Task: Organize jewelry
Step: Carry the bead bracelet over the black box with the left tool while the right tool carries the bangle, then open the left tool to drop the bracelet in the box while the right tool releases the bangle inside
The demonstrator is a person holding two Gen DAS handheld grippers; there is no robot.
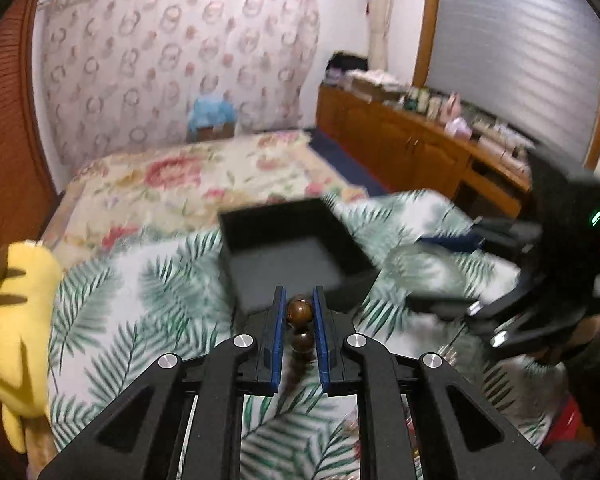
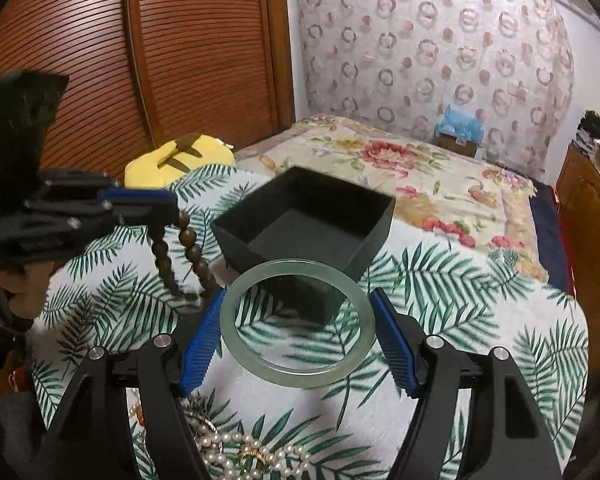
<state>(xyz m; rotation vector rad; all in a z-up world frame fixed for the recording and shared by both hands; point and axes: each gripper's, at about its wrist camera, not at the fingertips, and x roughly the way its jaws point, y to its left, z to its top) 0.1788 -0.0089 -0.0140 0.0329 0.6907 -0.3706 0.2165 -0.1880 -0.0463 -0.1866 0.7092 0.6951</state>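
My left gripper (image 1: 299, 300) is shut on a brown wooden bead bracelet (image 1: 299, 312) and holds it above the leaf-print cloth, just short of the open black box (image 1: 292, 256). In the right wrist view the left gripper (image 2: 168, 210) is at the left, with the bracelet (image 2: 190, 248) hanging from it. My right gripper (image 2: 298, 296) is shut on a pale green jade bangle (image 2: 236, 344), held flat in front of the black box (image 2: 300, 216). A pile of pearl necklaces (image 2: 236, 452) lies on the cloth below it.
A yellow plush toy (image 1: 16, 320) lies at the table's left edge, also seen in the right wrist view (image 2: 180, 160). A floral bed (image 2: 420, 176) lies behind the table. A wooden cabinet (image 1: 400, 140) stands at the right. A wooden wardrobe (image 2: 160, 60) stands at the left.
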